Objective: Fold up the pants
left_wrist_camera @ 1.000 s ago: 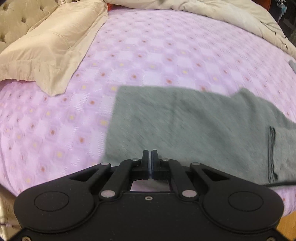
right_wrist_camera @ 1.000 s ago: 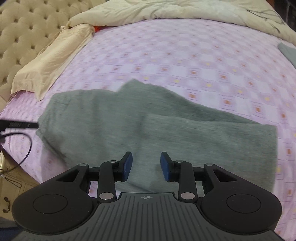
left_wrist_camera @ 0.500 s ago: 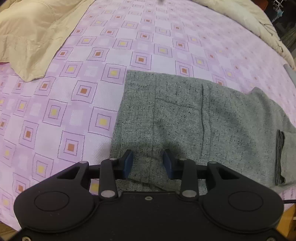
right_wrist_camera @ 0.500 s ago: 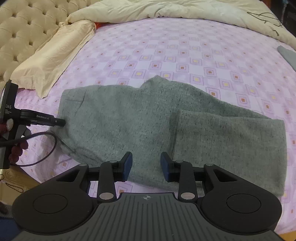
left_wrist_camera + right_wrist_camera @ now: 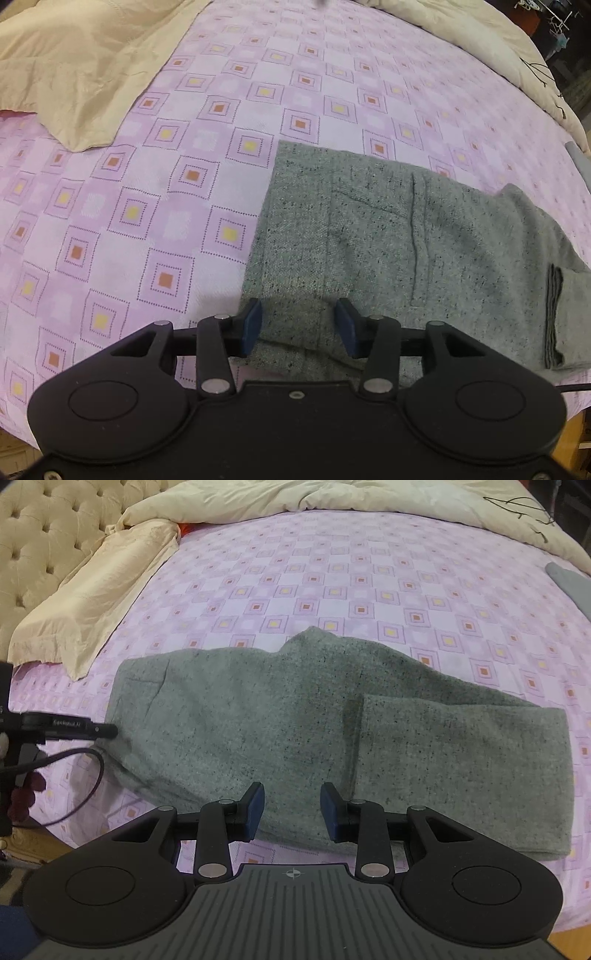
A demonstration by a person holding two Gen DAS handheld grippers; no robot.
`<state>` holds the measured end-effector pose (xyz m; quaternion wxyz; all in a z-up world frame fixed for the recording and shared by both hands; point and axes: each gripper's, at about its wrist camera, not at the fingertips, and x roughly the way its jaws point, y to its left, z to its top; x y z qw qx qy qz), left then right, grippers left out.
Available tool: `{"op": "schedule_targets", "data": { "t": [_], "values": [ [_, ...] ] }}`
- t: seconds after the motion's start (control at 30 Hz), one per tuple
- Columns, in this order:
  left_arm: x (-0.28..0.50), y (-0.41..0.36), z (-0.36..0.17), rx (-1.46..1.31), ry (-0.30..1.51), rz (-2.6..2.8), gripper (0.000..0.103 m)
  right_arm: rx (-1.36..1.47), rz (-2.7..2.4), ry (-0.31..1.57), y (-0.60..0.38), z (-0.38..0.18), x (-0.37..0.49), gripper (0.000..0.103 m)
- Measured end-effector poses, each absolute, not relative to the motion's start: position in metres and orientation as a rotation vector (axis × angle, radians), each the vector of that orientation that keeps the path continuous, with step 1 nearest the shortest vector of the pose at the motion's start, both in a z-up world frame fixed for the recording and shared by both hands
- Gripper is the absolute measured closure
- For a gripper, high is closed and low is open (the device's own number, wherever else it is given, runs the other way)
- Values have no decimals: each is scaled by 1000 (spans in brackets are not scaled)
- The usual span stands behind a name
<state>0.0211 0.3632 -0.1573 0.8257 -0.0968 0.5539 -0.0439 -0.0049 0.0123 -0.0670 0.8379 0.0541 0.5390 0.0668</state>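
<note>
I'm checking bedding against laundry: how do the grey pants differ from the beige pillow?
The pants are speckled grey knit; the pillow is plain, shiny beige. The pants lie flat near the front edge, legs doubled back; the pillow sits puffed by the tufted headboard. Both rest on the purple checked sheet.

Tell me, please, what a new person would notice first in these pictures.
First, the grey pants lying across the purple checked bed sheet, with the leg end already folded back on the right. Then both open grippers, left and right, at the near edge of the cloth.
</note>
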Motion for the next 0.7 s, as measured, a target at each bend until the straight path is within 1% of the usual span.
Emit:
{"op": "schedule_targets", "data": {
  "t": [0.47, 0.57, 0.7],
  "values": [
    [10, 370, -151, -248, 1149, -65, 48, 118, 126, 1137, 9, -66, -3, 70],
    [9, 374, -149, -289, 1136, -46, 49, 114, 132, 1141, 10, -66, -1, 70],
    [13, 375, -158, -290, 1156, -44, 47, 117, 138, 1142, 12, -66, 2, 70]
  ]
}}
